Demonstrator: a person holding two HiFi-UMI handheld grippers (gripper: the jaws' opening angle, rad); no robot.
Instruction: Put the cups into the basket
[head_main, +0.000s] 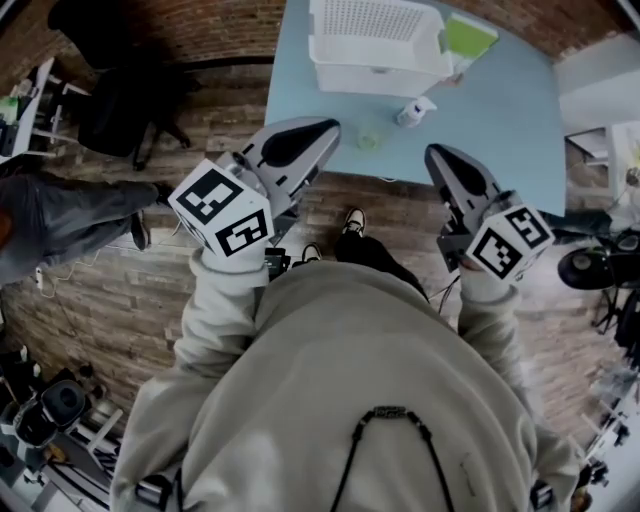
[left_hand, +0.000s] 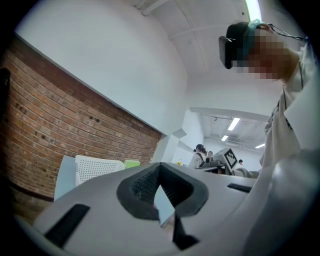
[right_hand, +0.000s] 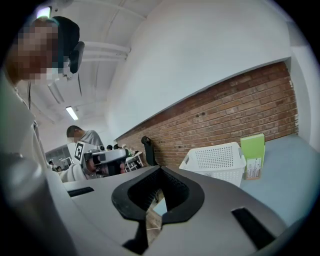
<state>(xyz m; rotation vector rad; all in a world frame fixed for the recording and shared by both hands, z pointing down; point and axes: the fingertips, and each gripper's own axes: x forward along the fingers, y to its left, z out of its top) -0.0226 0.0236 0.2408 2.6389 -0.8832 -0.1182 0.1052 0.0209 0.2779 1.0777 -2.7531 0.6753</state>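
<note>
While cups (head_main: 413, 112) sit on the counter (head_main: 500, 130) near the basket (head_main: 375, 50) | left gripper (head_main: 325, 128): pressed together, empty | right gripper (head_main: 432, 152): pressed together, empty

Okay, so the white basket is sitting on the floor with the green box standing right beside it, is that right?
Not quite. The white basket is sitting on the light blue table, not on the floor. The green box does stand right beside it. The head view shows this from above, and the right gripper view shows the two together on the tabletop.
</note>
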